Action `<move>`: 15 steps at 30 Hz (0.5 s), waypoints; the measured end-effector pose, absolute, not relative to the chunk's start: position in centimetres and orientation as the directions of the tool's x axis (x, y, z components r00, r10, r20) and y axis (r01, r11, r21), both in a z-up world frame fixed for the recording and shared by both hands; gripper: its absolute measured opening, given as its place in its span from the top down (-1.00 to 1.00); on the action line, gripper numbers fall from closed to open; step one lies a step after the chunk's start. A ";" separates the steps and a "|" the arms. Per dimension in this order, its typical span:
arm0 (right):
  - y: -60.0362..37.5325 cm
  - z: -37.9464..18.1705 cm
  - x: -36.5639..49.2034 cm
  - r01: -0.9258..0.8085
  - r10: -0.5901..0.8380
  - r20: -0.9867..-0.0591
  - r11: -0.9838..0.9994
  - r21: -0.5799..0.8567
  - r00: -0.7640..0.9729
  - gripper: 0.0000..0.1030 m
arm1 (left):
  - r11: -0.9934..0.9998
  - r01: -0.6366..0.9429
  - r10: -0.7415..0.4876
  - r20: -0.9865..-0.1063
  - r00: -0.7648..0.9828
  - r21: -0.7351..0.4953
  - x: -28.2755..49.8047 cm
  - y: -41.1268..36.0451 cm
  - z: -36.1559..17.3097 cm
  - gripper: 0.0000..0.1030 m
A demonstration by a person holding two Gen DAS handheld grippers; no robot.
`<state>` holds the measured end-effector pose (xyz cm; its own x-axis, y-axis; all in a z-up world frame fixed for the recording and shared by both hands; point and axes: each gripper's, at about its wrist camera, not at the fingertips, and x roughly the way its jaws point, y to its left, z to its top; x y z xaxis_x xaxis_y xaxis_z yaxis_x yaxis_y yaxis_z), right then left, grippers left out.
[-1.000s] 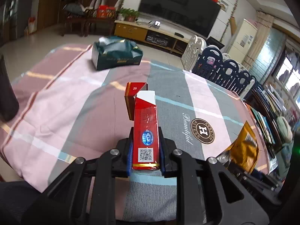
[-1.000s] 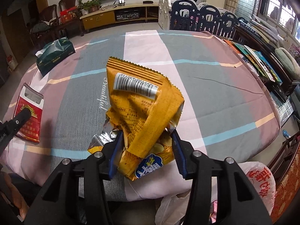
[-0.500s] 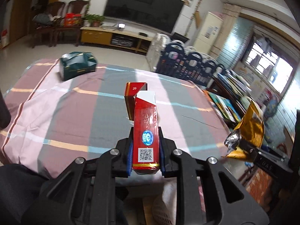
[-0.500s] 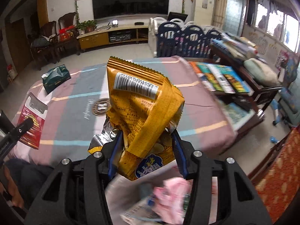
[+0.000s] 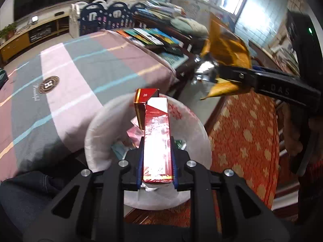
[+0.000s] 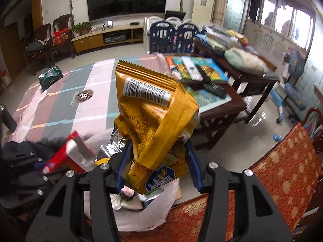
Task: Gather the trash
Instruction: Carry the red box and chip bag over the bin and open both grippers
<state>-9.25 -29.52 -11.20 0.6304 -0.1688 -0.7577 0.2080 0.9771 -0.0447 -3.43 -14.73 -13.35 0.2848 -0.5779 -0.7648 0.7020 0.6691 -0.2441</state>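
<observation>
Trash bag (image 5: 193,129) holds crumpled wrappers (image 5: 135,133), cigarette box (image 5: 157,139) gripped above it

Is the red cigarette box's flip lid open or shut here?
Open. On the red cigarette box, held in the left gripper, the lid is tipped back off its white inner top.

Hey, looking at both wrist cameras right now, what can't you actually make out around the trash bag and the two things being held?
- Trash bag contents: left wrist view, mostly covered by the red carton; right wrist view, by the chip bag.
- Bag's bottom and what it rests on: hidden behind the gripper bodies in both views.
- Red carton in the right wrist view: motion-blurred, print unreadable.
- Chip bag's front: left wrist view, blurred and partly covered by the right gripper.
</observation>
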 end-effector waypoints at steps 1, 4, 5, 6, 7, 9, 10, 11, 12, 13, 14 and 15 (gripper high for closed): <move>-29.4 -11.8 -9.1 0.204 -0.165 -0.768 0.978 -0.045 0.619 0.00 | 0.671 0.702 -0.571 -0.770 0.285 -0.238 -3.4 -14.8 -13.5 0.56; -28.5 -13.6 -8.3 0.184 -0.151 -0.806 0.981 -0.053 0.572 -0.07 | 0.708 0.672 -0.545 -0.773 0.324 -0.217 -2.7 -14.3 -13.5 0.31; -28.3 -14.1 -8.2 0.182 -0.147 -0.817 0.982 -0.052 0.557 -0.12 | 0.725 0.655 -0.538 -0.770 0.344 -0.214 -2.3 -13.7 -13.4 0.21; -28.1 -14.6 -8.0 0.178 -0.135 -0.830 0.983 -0.043 0.542 -0.18 | 0.745 0.632 -0.530 -0.764 0.368 -0.213 -2.0 -13.1 -13.2 0.08; -27.9 -14.9 -8.0 0.172 -0.121 -0.837 0.985 -0.033 0.533 -0.21 | 0.760 0.615 -0.522 -0.760 0.387 -0.210 -1.7 -12.5 -13.1 0.00; -27.5 -15.4 -8.1 0.164 -0.104 -0.848 0.986 -0.020 0.520 -0.34 | 0.788 0.585 -0.499 -0.754 0.427 -0.190 -1.4 -11.5 -12.5 -0.11; -27.3 -15.4 -8.0 0.163 -0.104 -0.850 0.986 -0.022 0.516 -0.38 | 0.807 0.564 -0.480 -0.749 0.457 -0.173 -1.4 -10.8 -12.2 -0.18; -27.1 -15.4 -8.0 0.162 -0.104 -0.852 0.987 -0.023 0.514 -0.40 | 0.818 0.551 -0.470 -0.744 0.474 -0.166 -1.3 -10.3 -11.9 -0.22; -26.9 -15.3 -8.0 0.158 -0.103 -0.854 0.987 -0.024 0.510 -0.40 | 0.835 0.529 -0.452 -0.740 0.498 -0.154 -1.3 -9.6 -11.6 -0.31; -26.6 -15.1 -8.0 0.156 -0.101 -0.855 0.988 -0.025 0.509 -0.40 | 0.846 0.512 -0.441 -0.735 0.515 -0.149 -1.3 -9.2 -11.2 -0.38; -26.4 -14.9 -8.1 0.158 -0.104 -0.854 0.987 -0.026 0.510 -0.41 | 0.858 0.492 -0.429 -0.730 0.532 -0.146 -1.3 -8.5 -10.8 -0.44; -26.2 -14.6 -8.0 0.170 -0.114 -0.853 0.985 -0.030 0.509 -0.44 | 0.871 0.469 -0.415 -0.725 0.549 -0.143 -1.4 -7.8 -10.4 -0.48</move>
<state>-7.95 -26.24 -14.59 0.5090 -0.1138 -0.8532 0.1697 0.9850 -0.0301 -1.38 -7.84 -10.38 0.5494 -0.4149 -0.7253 0.4694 0.8713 -0.1429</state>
